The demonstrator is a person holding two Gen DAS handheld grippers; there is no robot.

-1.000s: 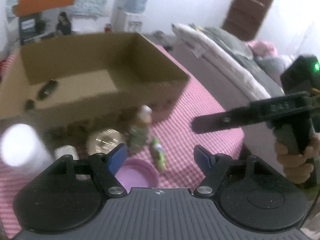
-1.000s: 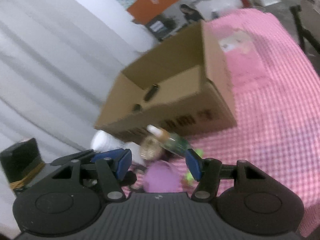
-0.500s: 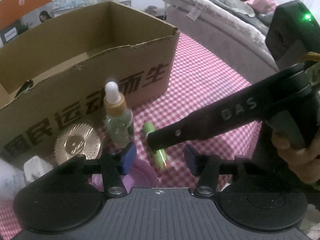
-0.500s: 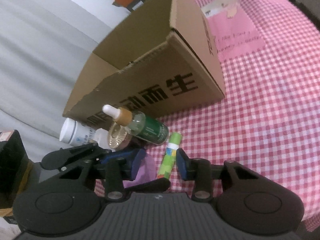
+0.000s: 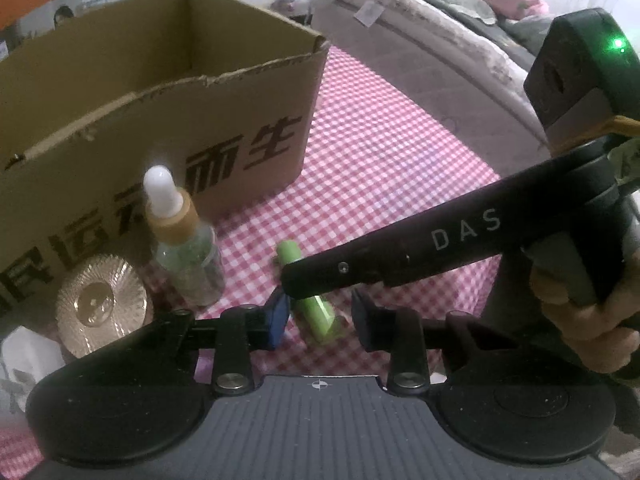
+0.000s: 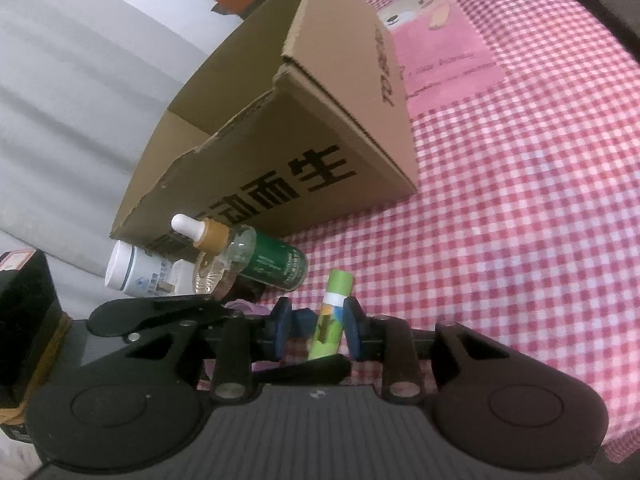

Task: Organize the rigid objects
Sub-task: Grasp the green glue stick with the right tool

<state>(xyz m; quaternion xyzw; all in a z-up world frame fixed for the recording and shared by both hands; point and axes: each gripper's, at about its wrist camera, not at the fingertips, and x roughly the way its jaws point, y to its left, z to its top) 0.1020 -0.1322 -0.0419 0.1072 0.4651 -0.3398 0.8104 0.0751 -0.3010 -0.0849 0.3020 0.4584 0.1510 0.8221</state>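
Your open brown cardboard box (image 5: 168, 128) with black printed characters stands on the pink-and-white checked counter (image 6: 520, 220); its inside floor is hidden from both cameras, so you cannot tell what is already packed. Just in front of it the unsorted things wait, so I judge most of the job remains: a white round-capped jar (image 6: 128, 272) lying on its side; a clear glass dropper bottle (image 5: 182, 248) with tan collar, white bulb and green label; a gold ribbed round lid (image 5: 102, 304) leaning beside it. Smallest is the lime-green lip-balm tube (image 6: 330, 320), lying on the cloth near the bottle. Your right gripper (image 6: 314, 328) has its fingers either side of the tube and is closing, seemingly not yet pinching; your left gripper (image 5: 320, 318) is closing around the same tube, with a gap either side. Only one grip is needed; the lift into the box is still to come.
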